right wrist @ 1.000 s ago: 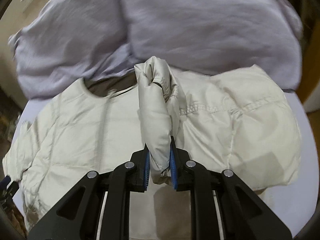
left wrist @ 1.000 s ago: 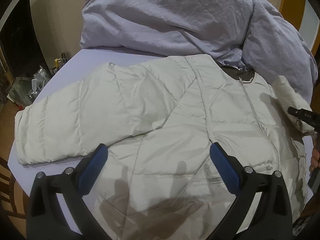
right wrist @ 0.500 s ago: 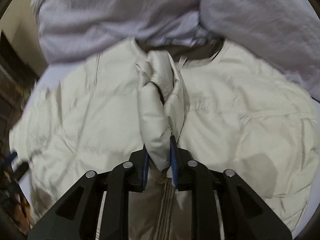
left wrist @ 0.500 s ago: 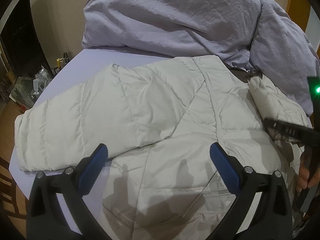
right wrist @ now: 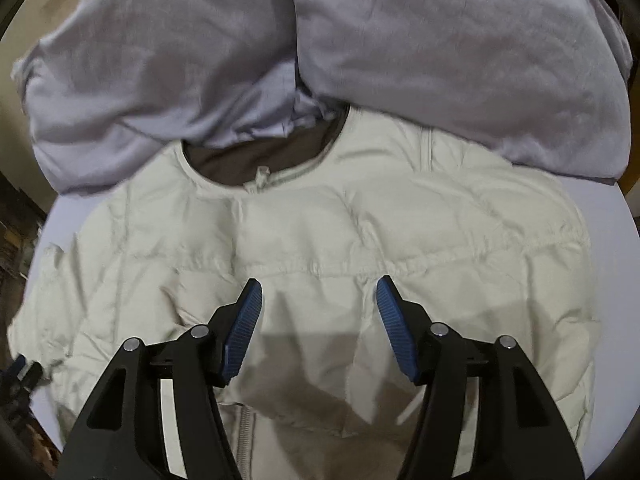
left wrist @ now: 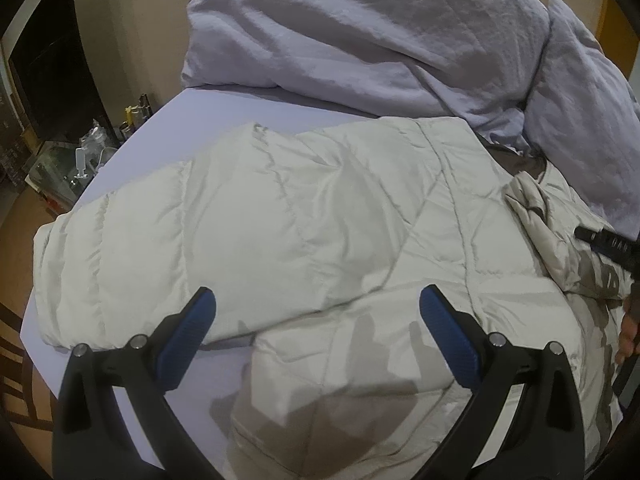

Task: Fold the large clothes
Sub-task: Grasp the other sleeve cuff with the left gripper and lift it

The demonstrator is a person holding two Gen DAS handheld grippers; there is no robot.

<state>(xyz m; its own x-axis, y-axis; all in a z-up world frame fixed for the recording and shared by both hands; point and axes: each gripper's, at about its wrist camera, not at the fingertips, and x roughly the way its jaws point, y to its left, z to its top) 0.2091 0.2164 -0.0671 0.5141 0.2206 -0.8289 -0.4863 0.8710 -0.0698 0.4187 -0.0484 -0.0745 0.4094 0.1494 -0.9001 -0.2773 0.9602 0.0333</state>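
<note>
A cream quilted puffer jacket (left wrist: 320, 216) lies front up on a lilac sheet, its neckline (right wrist: 260, 156) toward the pillows. One sleeve (left wrist: 120, 256) stretches out flat to the left in the left wrist view. The other sleeve (left wrist: 540, 216) lies folded across the chest at the right. My left gripper (left wrist: 316, 300) hovers open above the lower front with nothing between its blue pads. My right gripper (right wrist: 318, 292) hangs over the chest; its jaws are opening and nothing is between them. Its black tip (left wrist: 604, 240) shows at the right edge of the left wrist view.
Lilac pillows and bedding (right wrist: 320, 48) are heaped behind the jacket's collar. The bed's left edge (left wrist: 120, 148) drops to a wooden floor, with a cluttered low stand (left wrist: 84, 156) beside it. Part of a hand (left wrist: 628, 332) shows at the far right.
My right gripper carried the sleeve it pinched across the jacket's chest, then opened and let it go. The left gripper drifted a little and stayed open.
</note>
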